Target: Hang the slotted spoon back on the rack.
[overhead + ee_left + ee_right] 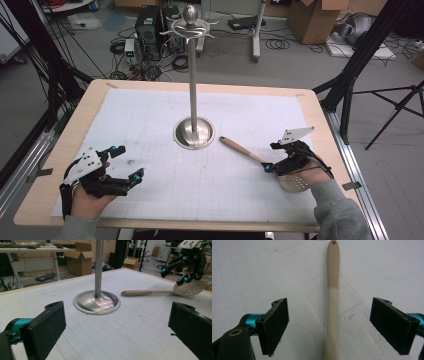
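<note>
Steel stand [193, 131] blocks mat centre; open mat [150, 120] around.

Stand [193, 75]: polished metal, its pole and dished base [97, 302] glossy and mirror-like. Slotted spatula [260, 161]: handle [332, 297] smooth and matt, wood-like, in two tan tones; perforated blade [188, 288] pale, matt, plastic-looking. Mat [165, 165]: white, matt, paper-like sheet printed with a fine grid, scuffed and speckled. Table [85, 107]: light wood, smooth edge. Jaw pads [276, 323]: black, matt, finely textured, rubber-like, on blue glossy metal fittings [252, 320].
</note>
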Tool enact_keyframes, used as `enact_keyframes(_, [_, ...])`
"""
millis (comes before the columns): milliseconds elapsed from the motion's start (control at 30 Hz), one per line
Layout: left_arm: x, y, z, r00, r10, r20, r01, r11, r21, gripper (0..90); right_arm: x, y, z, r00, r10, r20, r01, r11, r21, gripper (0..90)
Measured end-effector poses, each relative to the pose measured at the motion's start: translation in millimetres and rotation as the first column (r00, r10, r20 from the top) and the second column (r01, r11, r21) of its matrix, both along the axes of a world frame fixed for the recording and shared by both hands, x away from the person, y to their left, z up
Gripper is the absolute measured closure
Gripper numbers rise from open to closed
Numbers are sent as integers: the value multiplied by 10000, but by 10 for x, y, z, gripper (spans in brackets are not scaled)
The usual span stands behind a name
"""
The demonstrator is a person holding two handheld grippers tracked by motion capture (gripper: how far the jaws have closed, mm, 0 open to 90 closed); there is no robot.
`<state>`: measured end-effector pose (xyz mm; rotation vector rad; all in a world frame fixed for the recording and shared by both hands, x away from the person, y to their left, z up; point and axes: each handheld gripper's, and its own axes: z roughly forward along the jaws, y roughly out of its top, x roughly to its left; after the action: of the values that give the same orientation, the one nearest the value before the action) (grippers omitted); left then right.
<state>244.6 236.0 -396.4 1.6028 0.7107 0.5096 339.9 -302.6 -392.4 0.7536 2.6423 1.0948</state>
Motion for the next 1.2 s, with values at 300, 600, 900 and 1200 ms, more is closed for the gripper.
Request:
enact_keyframes(300, [3,-4,-6,10000,-14,-18,14,10000,30,17,53,37,-93,9984,-16,-561,-25,9974,-723,179])
enact_keyframes(600, [-10,-3,9,10000,-22,65,22,10000,43,18,79,51,-162,9939,-259,-1071,126,9924,-1228,205])
enact_keyframes(900, [-3,-3,1,10000,1,32,-1,10000,24,17,94,80,-216,9892,-255,-1446,5,9854,-1704,282])
enact_keyframes(1200, [-5,3,-1,10000,9,17,-9,10000,12,17,106,100,-248,9855,-317,-1667,-34,9785,-2063,426])
